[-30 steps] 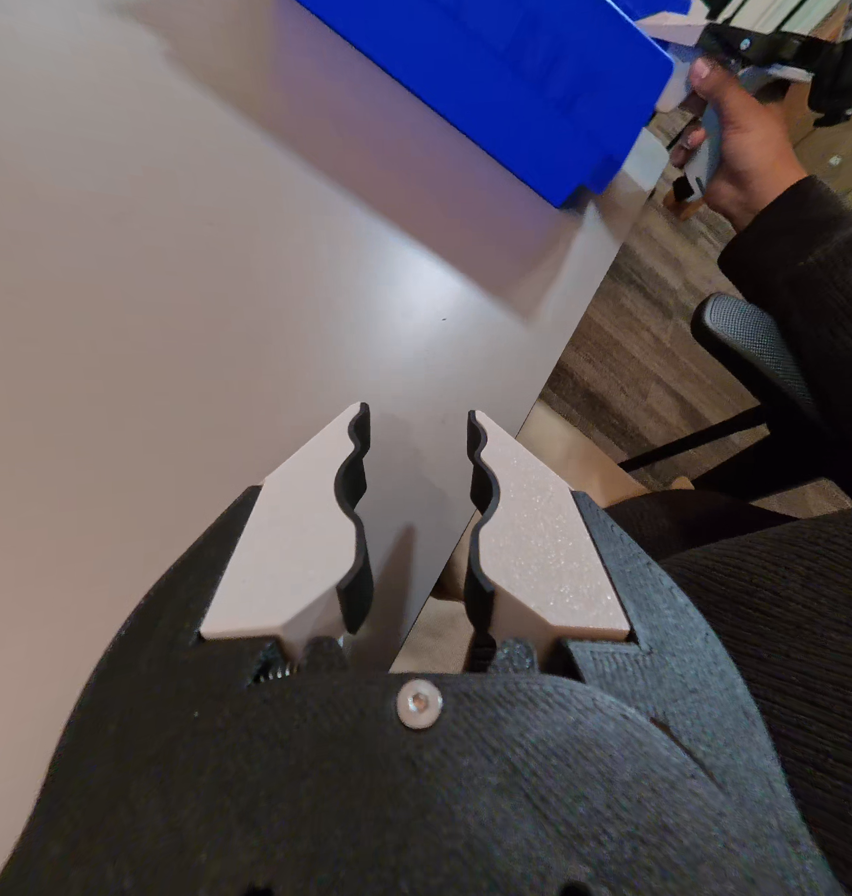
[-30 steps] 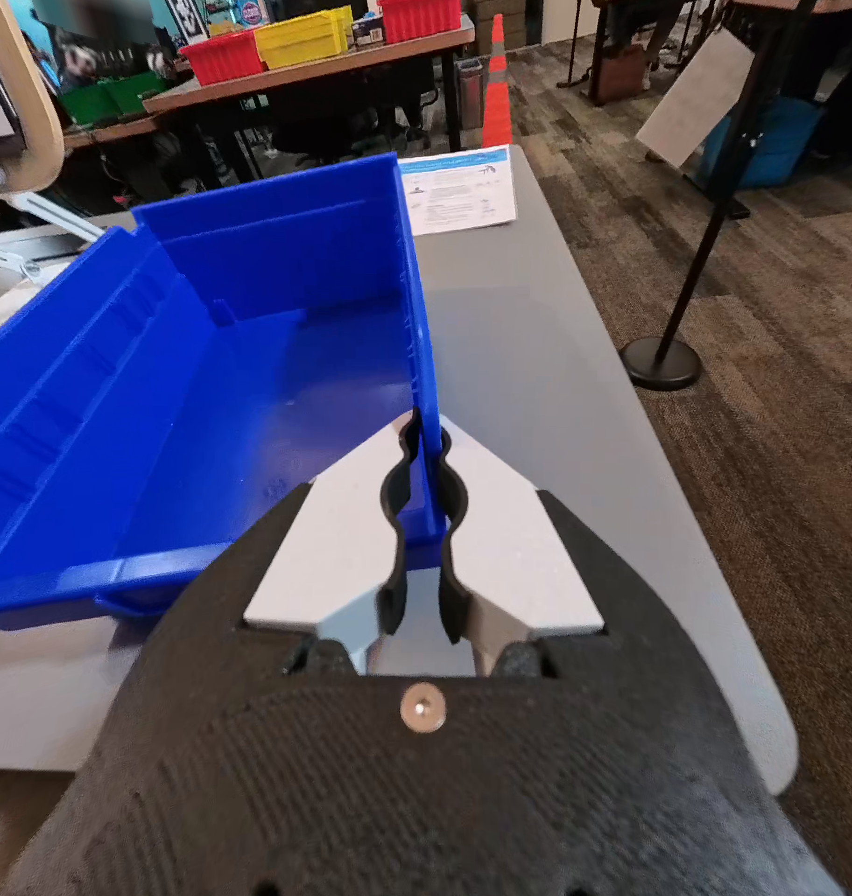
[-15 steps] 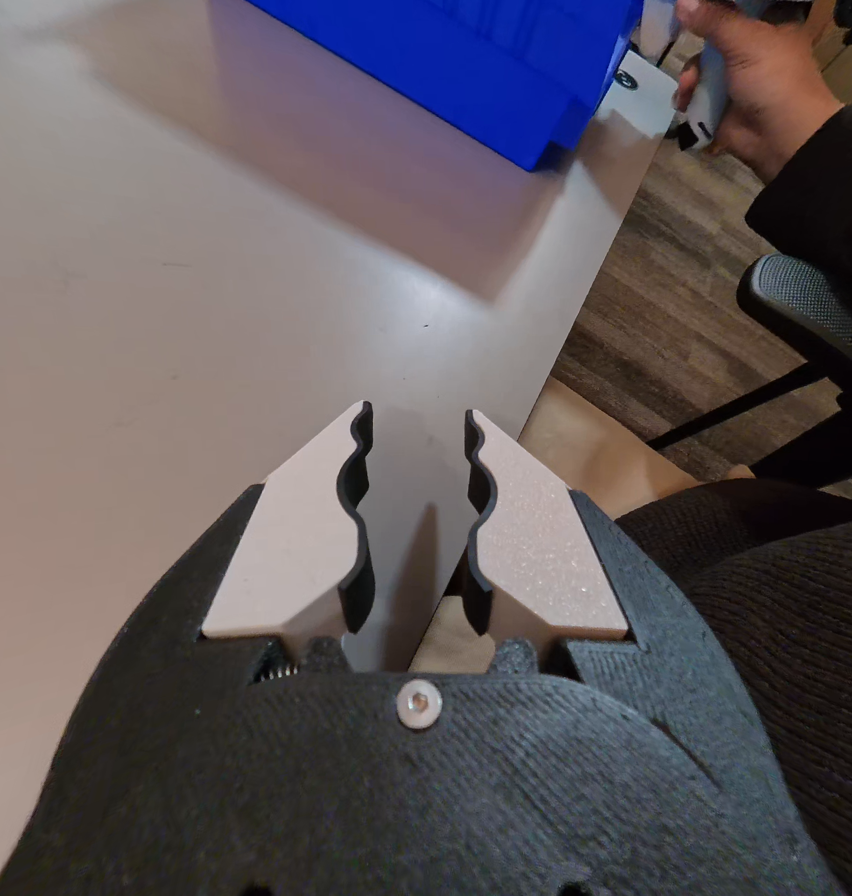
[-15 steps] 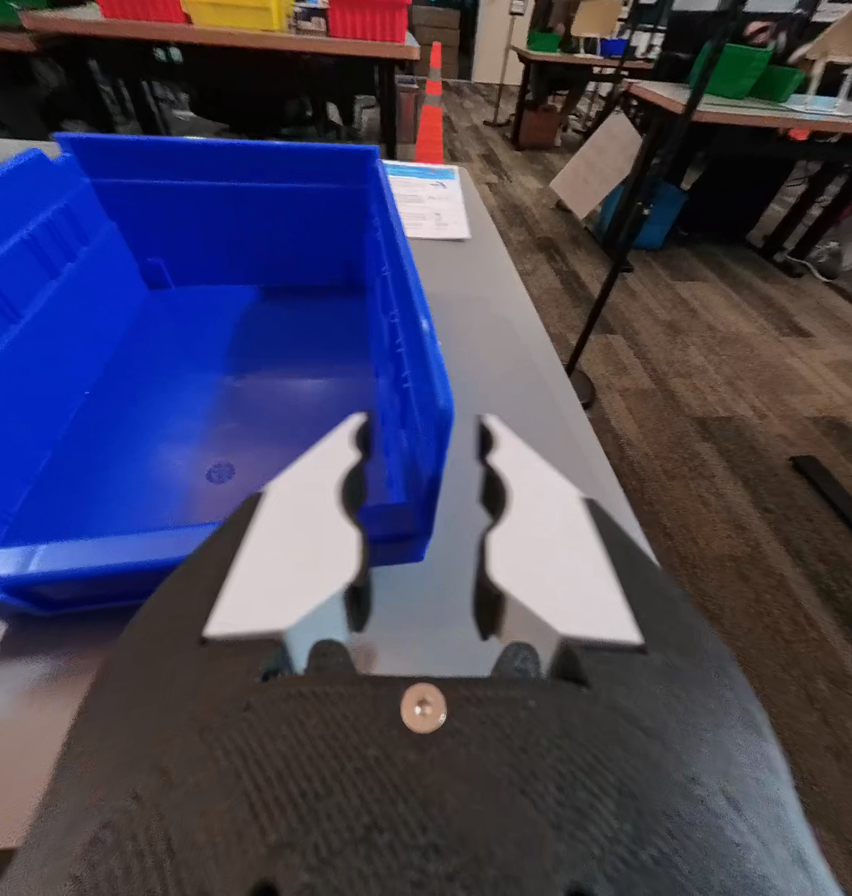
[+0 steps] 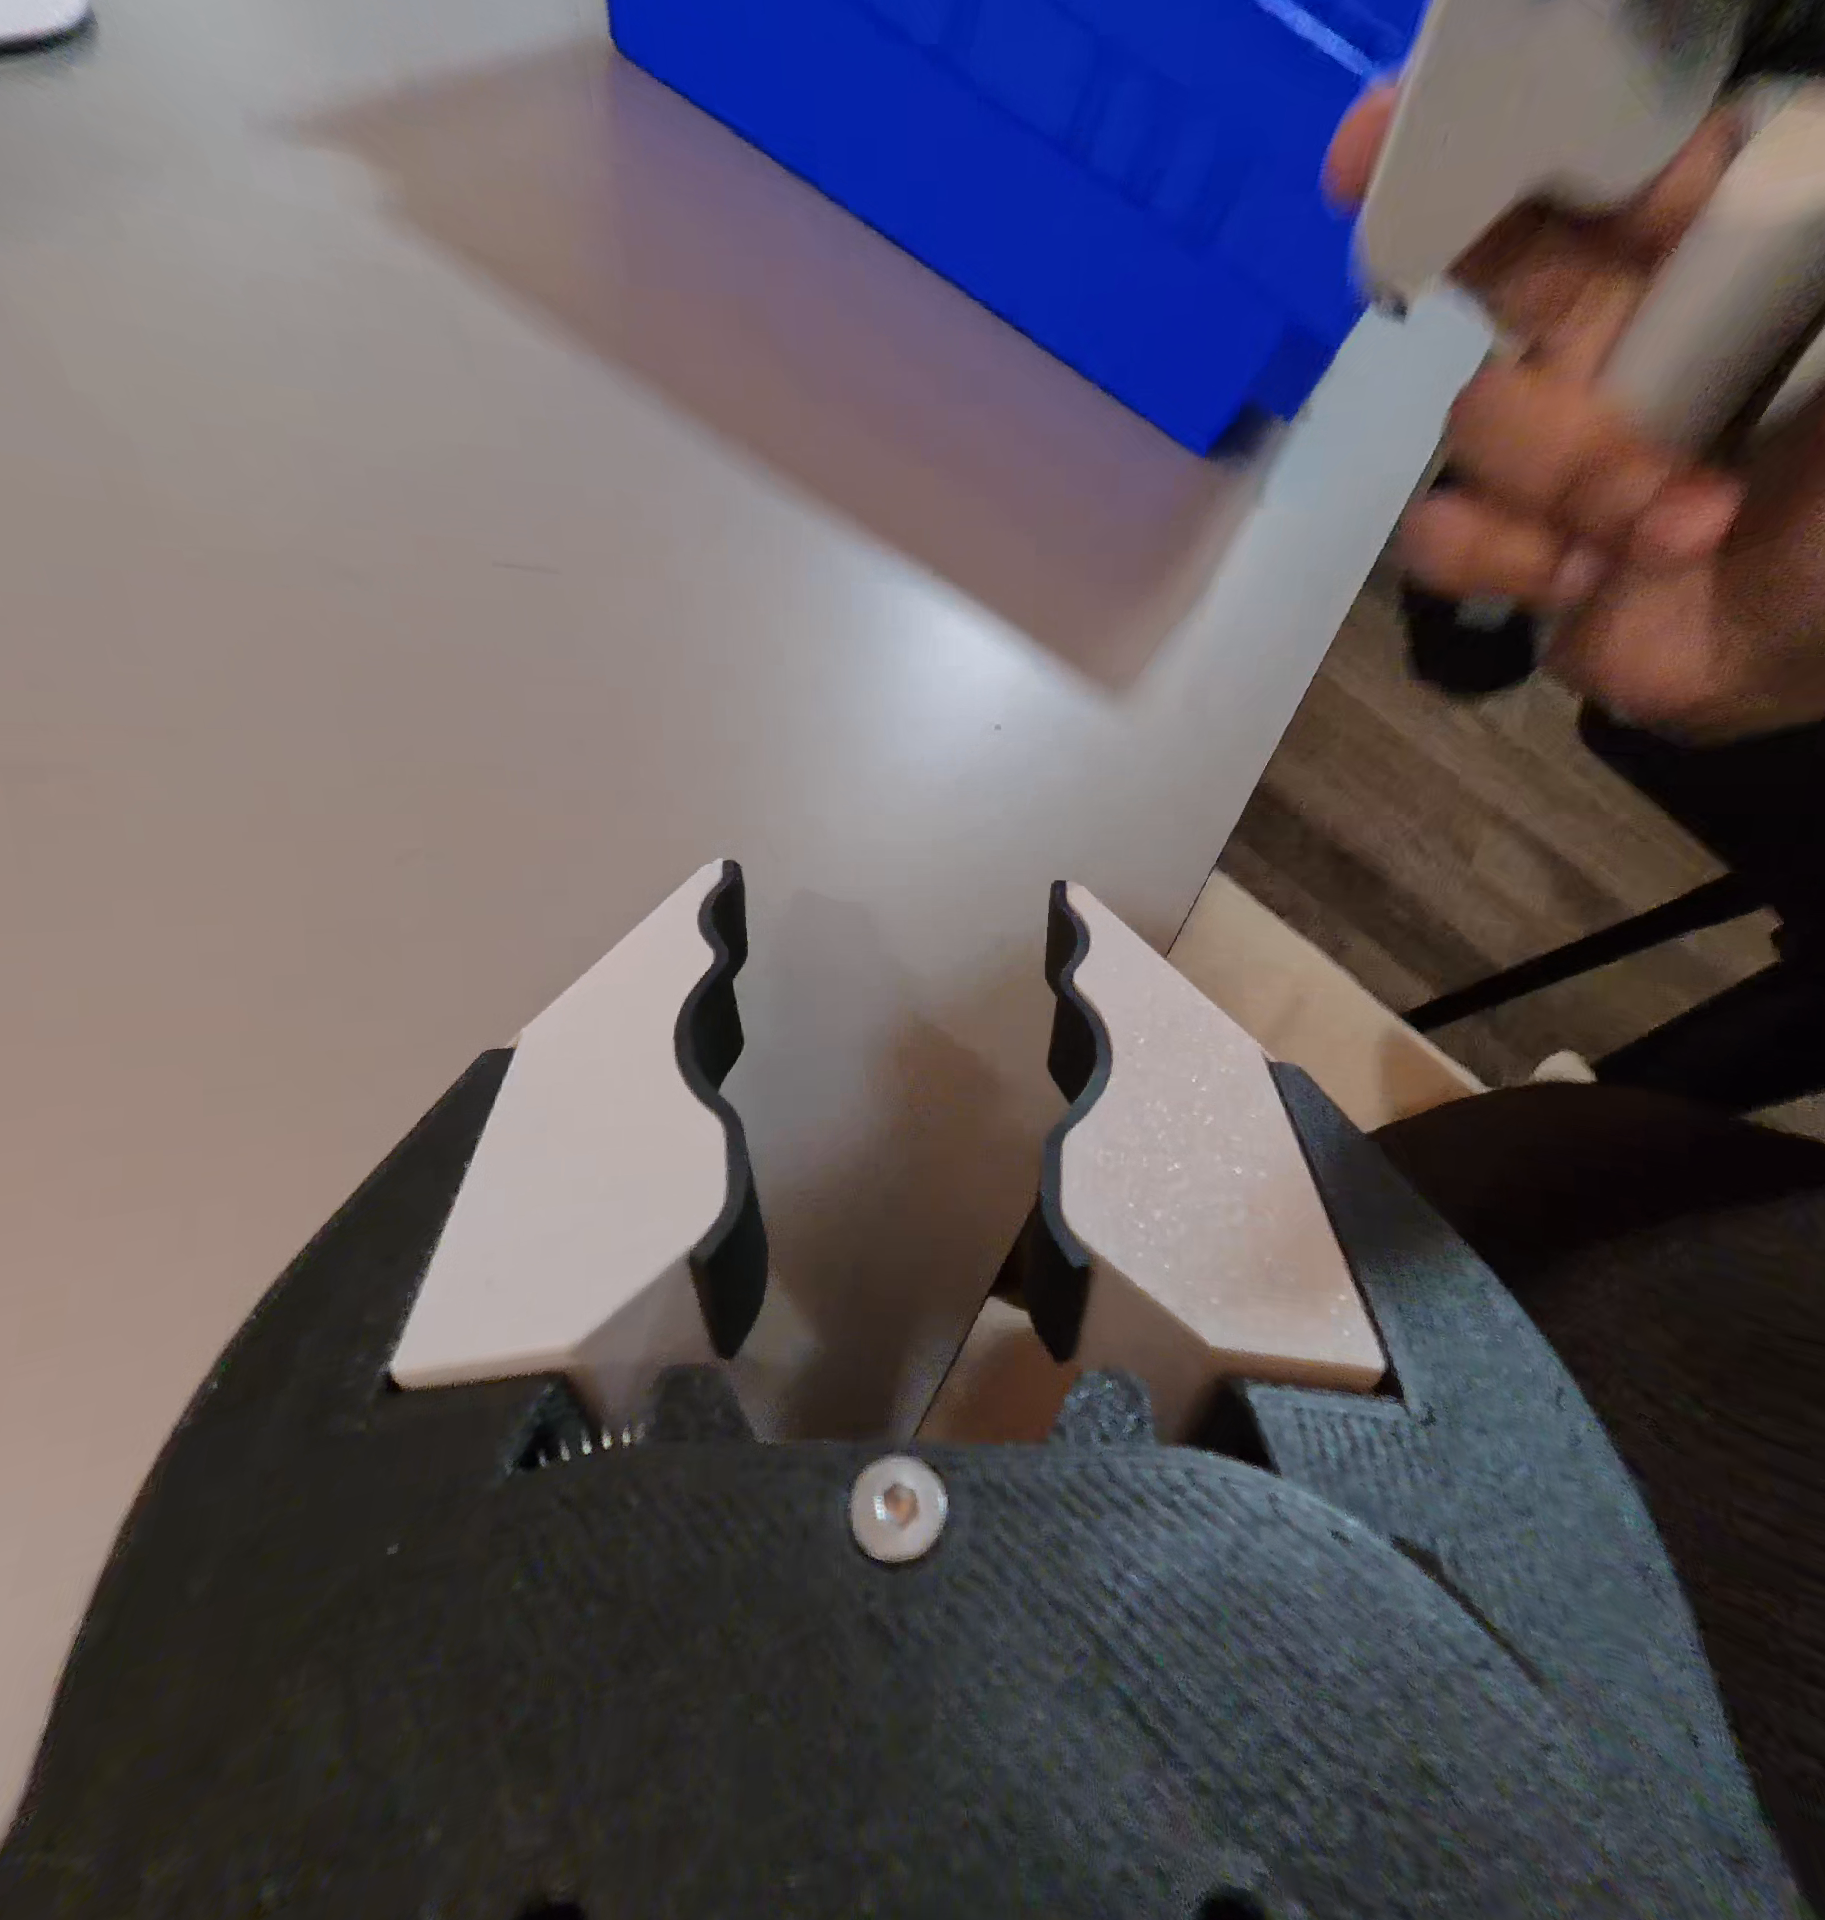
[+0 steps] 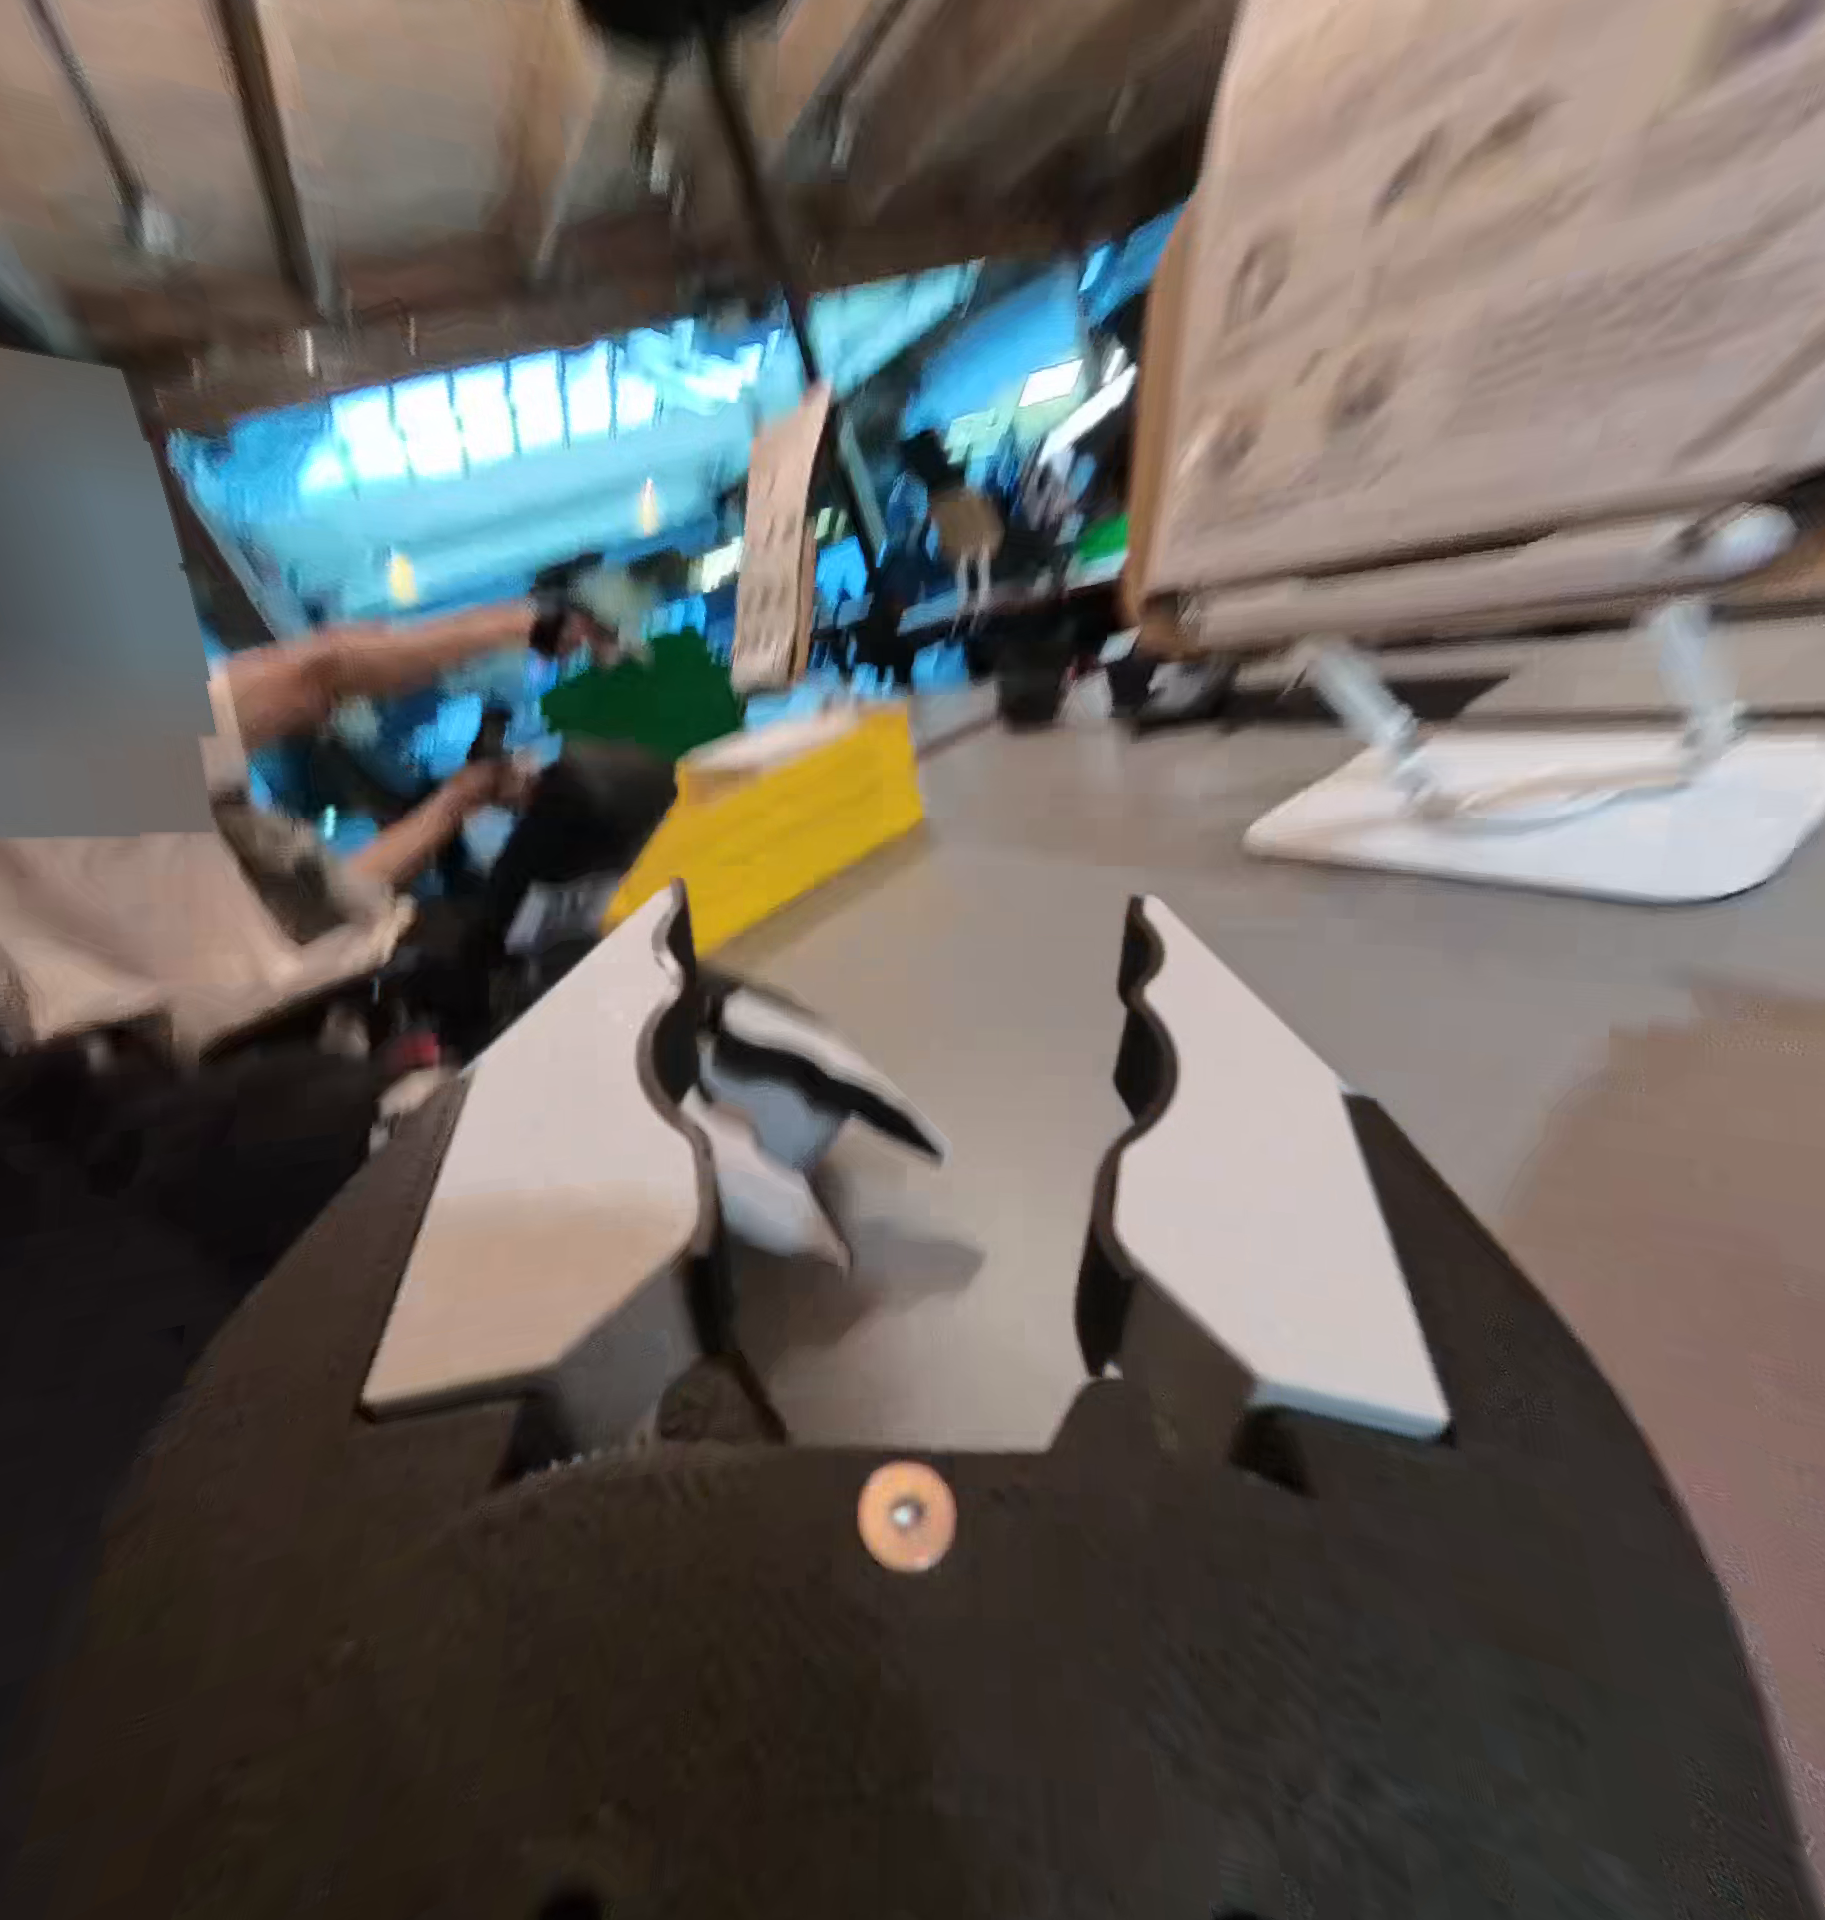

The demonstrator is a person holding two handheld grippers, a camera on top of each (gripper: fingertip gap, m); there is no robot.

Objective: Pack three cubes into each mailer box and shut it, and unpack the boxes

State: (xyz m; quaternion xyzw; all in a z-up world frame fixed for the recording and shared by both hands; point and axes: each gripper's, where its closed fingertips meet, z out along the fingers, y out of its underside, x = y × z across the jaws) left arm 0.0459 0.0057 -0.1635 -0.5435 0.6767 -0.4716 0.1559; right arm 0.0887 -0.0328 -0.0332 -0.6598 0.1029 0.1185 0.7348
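No cubes or mailer boxes show in either view. My left gripper (image 5: pixel 892 878) is open and empty, low over the grey table (image 5: pixel 368 623) near its right edge. A blue bin (image 5: pixel 1043 187) stands farther along that edge. A hand (image 5: pixel 1573 582) holds the right gripper's pale body (image 5: pixel 1510 135) beside the bin, blurred. My right gripper (image 6: pixel 906 896) is open and empty, looking low across the table (image 6: pixel 1355 1091). A blurred white and black piece (image 6: pixel 794 1101) shows between its fingers; it looks like the left gripper's fingers.
A yellow bin (image 6: pixel 783 821) sits at the table's far edge, with a green bin (image 6: pixel 643 691) behind it. A white stand base (image 6: pixel 1562 821) carries a tilted brown panel (image 6: pixel 1510 312). The person's dark-clothed lap (image 5: pixel 1666 1403) and chair legs (image 5: pixel 1573 956) lie right of the table edge. About 15 cm separates my left fingertips from my right.
My right gripper let go of the blue bin's wall, opened wide and swung away left across the table. My left gripper opened a little wider. The hand moved closer.
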